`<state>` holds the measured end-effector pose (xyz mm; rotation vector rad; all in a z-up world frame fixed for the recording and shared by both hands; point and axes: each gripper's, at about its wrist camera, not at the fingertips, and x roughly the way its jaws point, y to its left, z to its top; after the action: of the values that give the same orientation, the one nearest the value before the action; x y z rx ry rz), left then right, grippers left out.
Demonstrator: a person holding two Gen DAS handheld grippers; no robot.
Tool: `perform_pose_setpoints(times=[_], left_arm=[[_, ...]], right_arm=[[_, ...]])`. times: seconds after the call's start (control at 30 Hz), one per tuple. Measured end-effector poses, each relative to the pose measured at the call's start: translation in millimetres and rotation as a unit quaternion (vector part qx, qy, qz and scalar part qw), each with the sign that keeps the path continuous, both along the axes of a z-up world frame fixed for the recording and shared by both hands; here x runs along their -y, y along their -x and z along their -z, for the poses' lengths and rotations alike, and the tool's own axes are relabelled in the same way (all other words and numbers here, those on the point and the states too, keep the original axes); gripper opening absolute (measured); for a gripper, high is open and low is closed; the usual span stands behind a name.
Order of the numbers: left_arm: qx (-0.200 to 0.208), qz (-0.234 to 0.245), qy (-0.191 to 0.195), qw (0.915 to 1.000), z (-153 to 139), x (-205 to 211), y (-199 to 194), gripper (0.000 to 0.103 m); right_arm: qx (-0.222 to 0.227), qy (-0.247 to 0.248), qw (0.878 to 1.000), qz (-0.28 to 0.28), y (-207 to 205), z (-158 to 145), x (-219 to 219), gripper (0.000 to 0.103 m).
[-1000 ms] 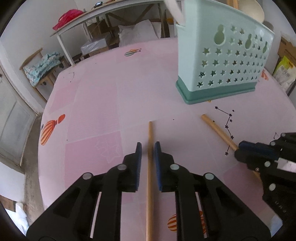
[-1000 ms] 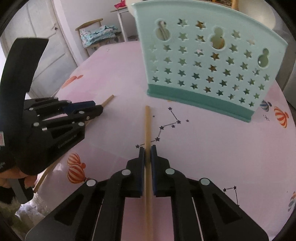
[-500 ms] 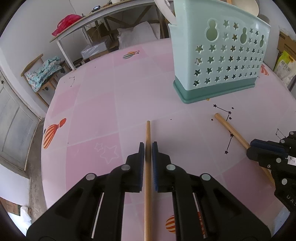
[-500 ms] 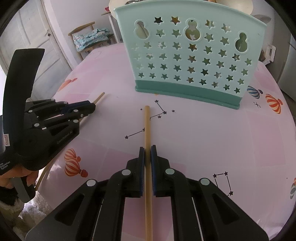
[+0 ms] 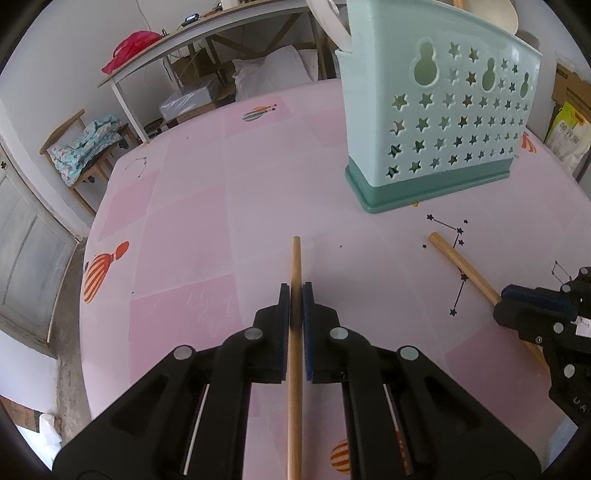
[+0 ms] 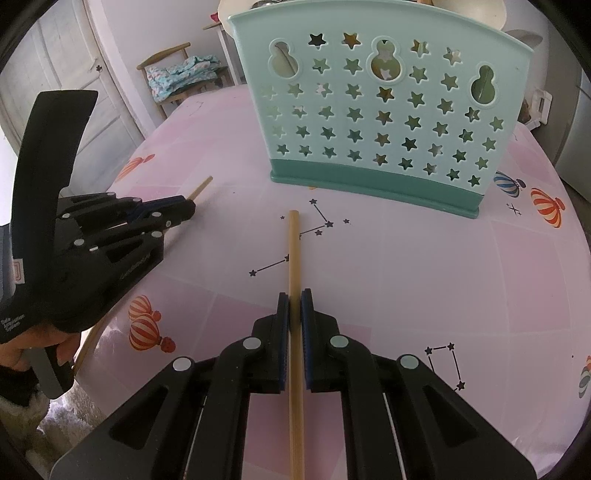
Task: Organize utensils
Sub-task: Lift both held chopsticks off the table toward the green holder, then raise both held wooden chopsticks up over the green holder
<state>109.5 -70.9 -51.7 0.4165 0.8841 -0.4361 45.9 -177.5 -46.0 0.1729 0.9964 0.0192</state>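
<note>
My left gripper (image 5: 295, 291) is shut on a thin wooden stick (image 5: 296, 258) that points toward the mint green utensil holder (image 5: 443, 122) with star holes. My right gripper (image 6: 294, 299) is shut on a second, thicker wooden stick (image 6: 294, 243), pointing at the same holder (image 6: 380, 110). Each gripper shows in the other view: the right one (image 5: 517, 301) at the right edge with its stick (image 5: 458, 262), the left one (image 6: 184, 208) at the left with its stick tip (image 6: 203, 186). Both sticks sit low over the pink tablecloth.
The round table has a pink cloth (image 5: 192, 206) with balloon and star prints. Utensils and a white ladle (image 5: 328, 22) stand in the holder. A chair with folded cloth (image 5: 85, 144) and a white desk (image 5: 207, 40) stand beyond the table edge.
My left gripper has closed from a small gap onto its stick. Both grippers have drawn back from the holder, carrying their sticks.
</note>
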Motion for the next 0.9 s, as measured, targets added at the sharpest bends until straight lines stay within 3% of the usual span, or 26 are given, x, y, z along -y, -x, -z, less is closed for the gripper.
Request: perform_pose_setpoints(times=[0.17,0.3,0.43,0.67,0.9], left_arm=[[-0.018,-0.004,0.027,0.9995,-1.1,-3.8,-13.3,0.005],[-0.055,-0.008,0.076,0.9956,-2.9,-12.5,-21.8,0.004],[-0.056,-0.007,0.108,0.9926,-13.8,-20.0,-20.7,0.004],[-0.06,-0.005,0.191,0.9799,-48.6,-40.4,-19.2,0.005],[-0.06,-0.004,0.24,0.9689,-77.3,-56.1,-15.4,0.005]], right_arm=[[0.0,-0.007,1.0,0.002,-0.1,0.0,1.2,0.007],[0.001,-0.015,1.0,0.005,4.1,-1.8,7.3,0.007],[0.002,-0.022,1.0,0.007,7.2,-2.8,12.0,0.007],[0.0,-0.028,1.0,0.01,10.8,-5.4,16.1,0.007],[0.0,-0.035,0.999,0.015,9.9,-8.1,20.7,0.007]])
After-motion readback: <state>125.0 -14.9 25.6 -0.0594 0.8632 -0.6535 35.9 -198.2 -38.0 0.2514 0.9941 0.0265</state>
